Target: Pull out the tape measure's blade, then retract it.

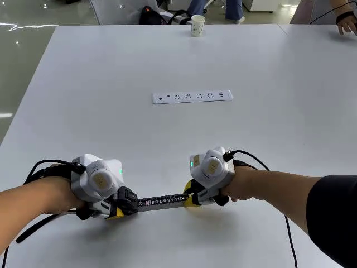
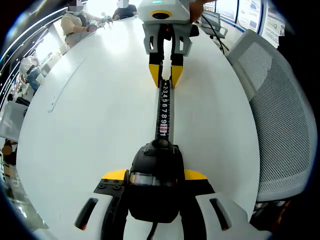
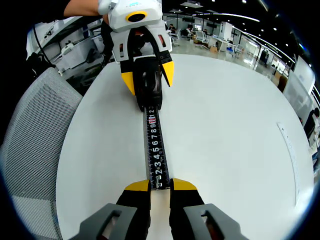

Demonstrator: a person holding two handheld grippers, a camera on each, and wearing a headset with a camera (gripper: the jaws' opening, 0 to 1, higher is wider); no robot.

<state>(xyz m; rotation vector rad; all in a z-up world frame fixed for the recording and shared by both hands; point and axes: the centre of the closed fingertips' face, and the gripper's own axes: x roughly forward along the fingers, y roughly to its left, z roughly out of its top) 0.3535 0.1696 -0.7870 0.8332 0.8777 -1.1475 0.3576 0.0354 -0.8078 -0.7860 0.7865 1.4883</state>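
Head view: on the near table (image 1: pixel 167 240), my left gripper (image 1: pixel 120 207) clamps the tape measure case (image 1: pixel 128 200), my right gripper (image 1: pixel 189 196) pinches the blade (image 1: pixel 162 200) by its tip, so I'd draw rightward, straight, level, slowly.

Bright, even overhead light washes the white table (image 1: pixel 178 61) almost textureless in the head view, which is sharp throughout; only faint, soft shadows lie under the left gripper (image 1: pixel 124 207) and the right gripper (image 1: pixel 191 200); a hard white glare streak marks the glossy floor (image 1: pixel 22 28); in the left gripper view the table's far end blows out to pure white, and the black tape measure (image 2: pixel 155 195) carries a dull sheen; in the right gripper view ceiling lights (image 3: pixel 240 15) glow as thin strips; both fisheye views bend the table edge and the mesh chair (image 2: pixel 280 100) toward the rim, where detail softens; the blade (image 3: pixel 155 145) numerals read crisp.
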